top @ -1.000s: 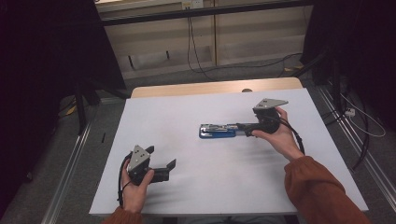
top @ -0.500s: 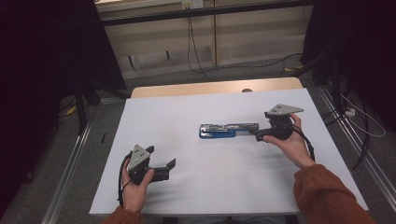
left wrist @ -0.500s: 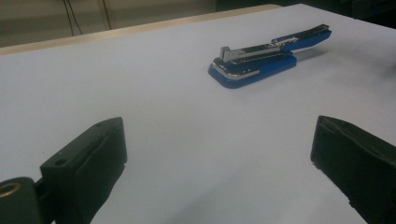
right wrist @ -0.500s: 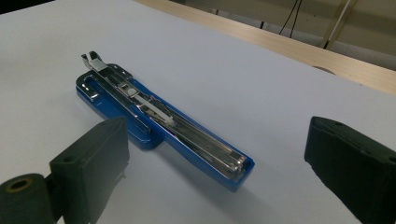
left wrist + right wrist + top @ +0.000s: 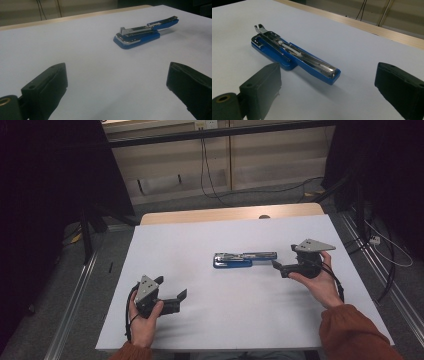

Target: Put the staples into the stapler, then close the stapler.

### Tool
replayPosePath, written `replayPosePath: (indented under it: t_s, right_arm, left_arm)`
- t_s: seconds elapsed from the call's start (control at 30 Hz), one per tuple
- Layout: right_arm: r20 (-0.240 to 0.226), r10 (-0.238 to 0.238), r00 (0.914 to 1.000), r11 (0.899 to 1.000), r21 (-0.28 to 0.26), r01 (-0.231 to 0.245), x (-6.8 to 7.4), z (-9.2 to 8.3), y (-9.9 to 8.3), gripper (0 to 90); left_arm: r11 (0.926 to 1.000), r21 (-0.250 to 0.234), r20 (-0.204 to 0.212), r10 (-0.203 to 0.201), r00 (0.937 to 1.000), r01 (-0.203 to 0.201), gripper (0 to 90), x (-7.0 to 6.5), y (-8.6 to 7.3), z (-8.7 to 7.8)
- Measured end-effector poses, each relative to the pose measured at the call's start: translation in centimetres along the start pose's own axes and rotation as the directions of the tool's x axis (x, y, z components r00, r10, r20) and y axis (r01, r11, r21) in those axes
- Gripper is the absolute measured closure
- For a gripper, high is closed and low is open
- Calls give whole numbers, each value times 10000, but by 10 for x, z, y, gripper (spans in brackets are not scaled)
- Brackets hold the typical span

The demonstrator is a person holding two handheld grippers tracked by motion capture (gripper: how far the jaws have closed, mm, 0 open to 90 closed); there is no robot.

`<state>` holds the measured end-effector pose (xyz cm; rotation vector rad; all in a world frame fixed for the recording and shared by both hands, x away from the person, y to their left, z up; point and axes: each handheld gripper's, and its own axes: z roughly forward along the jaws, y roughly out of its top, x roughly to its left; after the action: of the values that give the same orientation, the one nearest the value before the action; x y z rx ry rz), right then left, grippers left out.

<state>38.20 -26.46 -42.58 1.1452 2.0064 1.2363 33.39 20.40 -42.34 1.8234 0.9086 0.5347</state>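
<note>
Going left to right in the high view. Our left gripper [image 5: 181,296] sits at lower left of the frame, jaws spread wide, nothing between them, resting low on the white table sheet [image 5: 180,245]. It is well apart from the blue and chrome stapler [image 5: 244,259], which lies flat at frame centre, swung open so its top arm stretches out toward the right. Our right gripper [image 5: 278,268] is at right centre, just beside the stapler's extended arm tip, jaws parted and empty, not touching it.

Risks, as we judge them: the stapler is hinged open, so a pinch on the long arm alone could let the base swing or flop. A push from the right tip may slide it along the smooth sheet instead of seating it. The low flat body gives little to bite, so jaws may scrape the sheet.

Room: plenty of bare sheet all round the stapler. The sheet's right edge is near our right hand [image 5: 316,279]; the wooden table strip [image 5: 225,214] runs along the top.
</note>
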Motion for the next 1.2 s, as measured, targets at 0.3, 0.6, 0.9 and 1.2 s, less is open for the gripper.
replayPosePath:
  t_s: [0.3,0.6,0.9,1.2]
  right_arm:
    - [131,138,9998,9998,117,-139,0,-7,-15,72]
    - [160,41,9999,9999,142,-43,3,-9,-14,85]
    - [135,180,9997,9995,240,-183,5,-9,-21,88]
    - [-32,150,9999,9998,111,-149,9,-8,-20,91]
  left_arm:
    - [9999,96,168,-82,9998,80,43,0,2,-1]
    - [9991,315,392,-291,9988,278,49,6,2,7]
    - [9986,27,656,-522,9965,521,58,7,6,14]
    - [9980,-163,854,-593,9946,609,58,8,13,27]
